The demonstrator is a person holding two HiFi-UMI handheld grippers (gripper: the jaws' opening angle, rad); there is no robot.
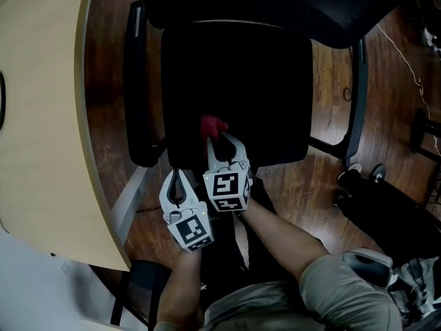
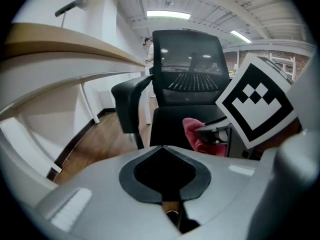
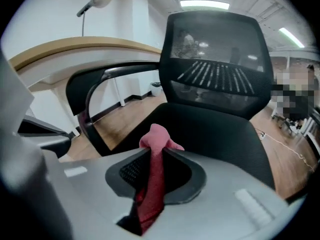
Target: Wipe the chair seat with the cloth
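1. Over the front of the black chair seat (image 1: 234, 74), a red cloth (image 1: 212, 124) is pinched between the jaws of the right gripper (image 1: 222, 142).
2. The left gripper (image 1: 178, 178) is held closed on nothing, just beside it.
3. The cloth is judged light, soft and limp; a bunched fold is best gripped.

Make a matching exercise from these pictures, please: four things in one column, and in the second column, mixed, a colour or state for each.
Column one:
1. cloth
2. left tool
3. chair seat
4. desk

Column two:
A. pale wood
B. shut, nothing in it
C. black
D. red, pinched in the right tool

Pairs: 1-D, 2-B, 3-C, 4-A.
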